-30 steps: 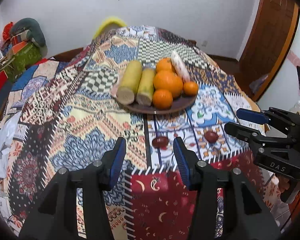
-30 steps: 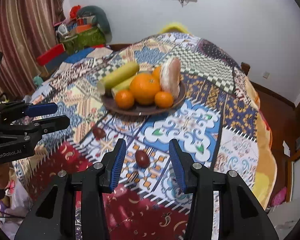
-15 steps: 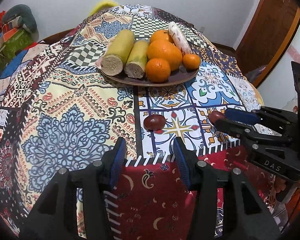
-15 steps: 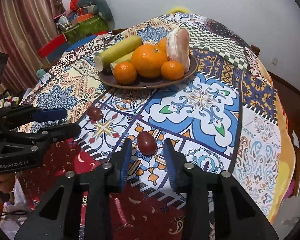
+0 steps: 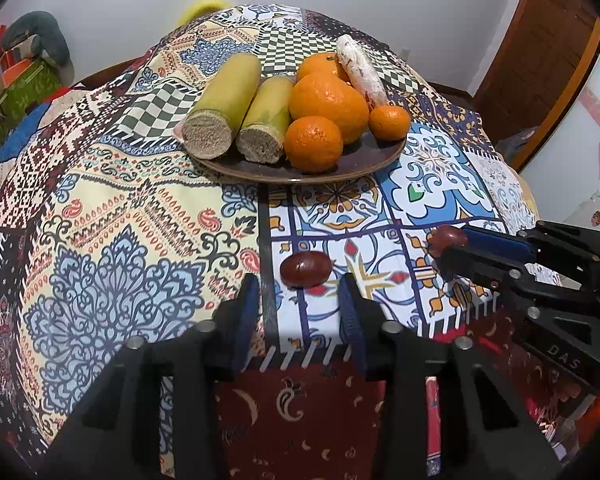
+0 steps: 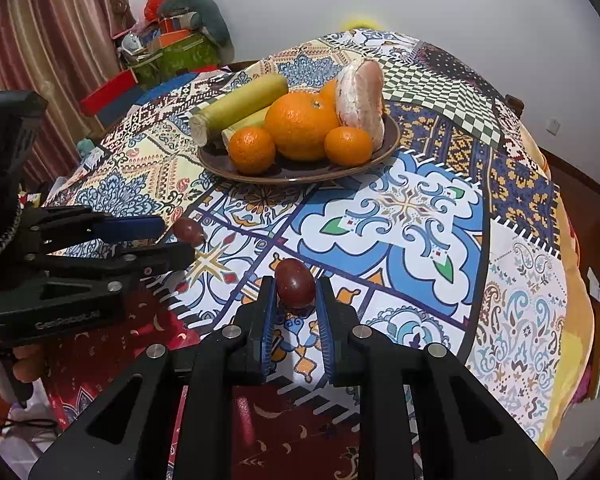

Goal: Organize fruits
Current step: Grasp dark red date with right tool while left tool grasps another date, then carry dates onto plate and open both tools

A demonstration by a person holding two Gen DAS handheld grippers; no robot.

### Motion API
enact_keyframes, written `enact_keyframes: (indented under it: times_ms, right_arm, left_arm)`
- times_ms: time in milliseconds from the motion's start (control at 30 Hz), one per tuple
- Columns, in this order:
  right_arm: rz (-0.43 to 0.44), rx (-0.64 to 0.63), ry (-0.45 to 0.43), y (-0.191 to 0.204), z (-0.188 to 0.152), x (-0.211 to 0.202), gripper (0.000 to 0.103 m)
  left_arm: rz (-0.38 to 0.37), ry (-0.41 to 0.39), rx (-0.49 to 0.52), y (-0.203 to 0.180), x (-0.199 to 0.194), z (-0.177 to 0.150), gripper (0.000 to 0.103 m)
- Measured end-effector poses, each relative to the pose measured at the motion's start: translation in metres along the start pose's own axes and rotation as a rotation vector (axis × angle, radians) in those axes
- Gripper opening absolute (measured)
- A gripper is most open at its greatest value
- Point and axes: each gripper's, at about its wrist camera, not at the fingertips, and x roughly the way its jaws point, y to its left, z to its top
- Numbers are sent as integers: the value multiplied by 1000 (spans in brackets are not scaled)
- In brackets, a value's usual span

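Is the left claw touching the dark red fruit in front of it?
Apart. The left wrist view shows the left claw open, with patterned cloth visible between its fingertips and the dark red fruit just ahead.

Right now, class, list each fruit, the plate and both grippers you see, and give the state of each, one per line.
Left gripper: open, short of the left date.
Right gripper: closed around the right date.
Left date: lying free on the cloth.
Right date: between the fingers.
Plate: loaded with fruit.
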Motion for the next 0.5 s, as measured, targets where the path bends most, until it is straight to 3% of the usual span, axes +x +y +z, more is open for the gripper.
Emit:
enact_keyframes:
  times_ms: [133,500]
  right_arm:
    - [-7,2,-10,-3,2,-2,18]
    - [-10,-19,-37,2,9,-5,18]
  left_arm:
    - [-9,1,2,-2,4,3,24]
    - [-3,-28,4,-3,-6,5,23]
